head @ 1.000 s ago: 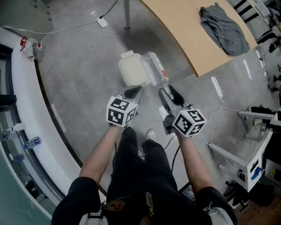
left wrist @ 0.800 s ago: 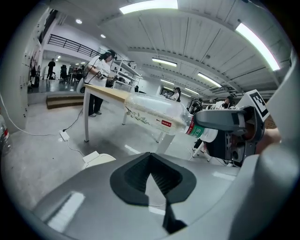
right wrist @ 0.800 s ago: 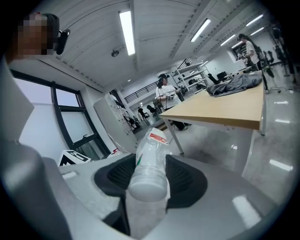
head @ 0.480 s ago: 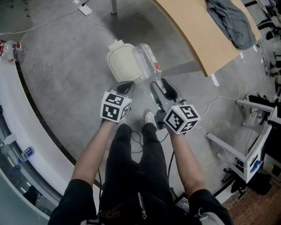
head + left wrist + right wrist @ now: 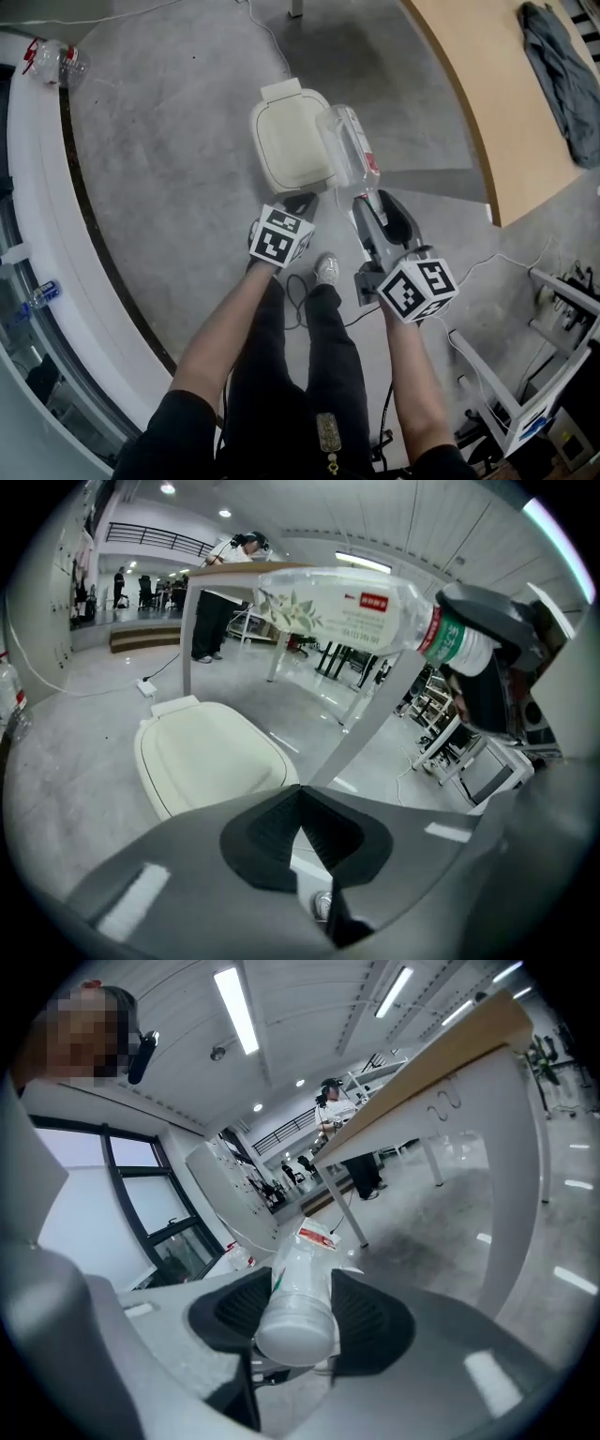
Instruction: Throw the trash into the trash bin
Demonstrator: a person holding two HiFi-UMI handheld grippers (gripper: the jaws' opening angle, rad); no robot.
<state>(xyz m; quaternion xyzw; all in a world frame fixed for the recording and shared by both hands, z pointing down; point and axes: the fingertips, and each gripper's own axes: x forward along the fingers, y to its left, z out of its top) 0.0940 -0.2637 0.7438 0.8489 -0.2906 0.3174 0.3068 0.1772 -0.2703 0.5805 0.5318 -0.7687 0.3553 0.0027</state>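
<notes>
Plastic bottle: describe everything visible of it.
The plastic bottle is clear, seemingly empty, with a white label bearing a red patch and green leaf print. It lies roughly level, pointing away from the person, clamped at its near end by the right tongs. In the head view it hangs over the right edge of the closed cream trash bin.

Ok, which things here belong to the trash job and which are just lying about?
Part of the job: plastic bottle, clamped in the right gripper; trash bin, lid closed; left gripper, shut and empty.
Lying about: clear bottle on the white ledge; grey cloth on the wooden table.
</notes>
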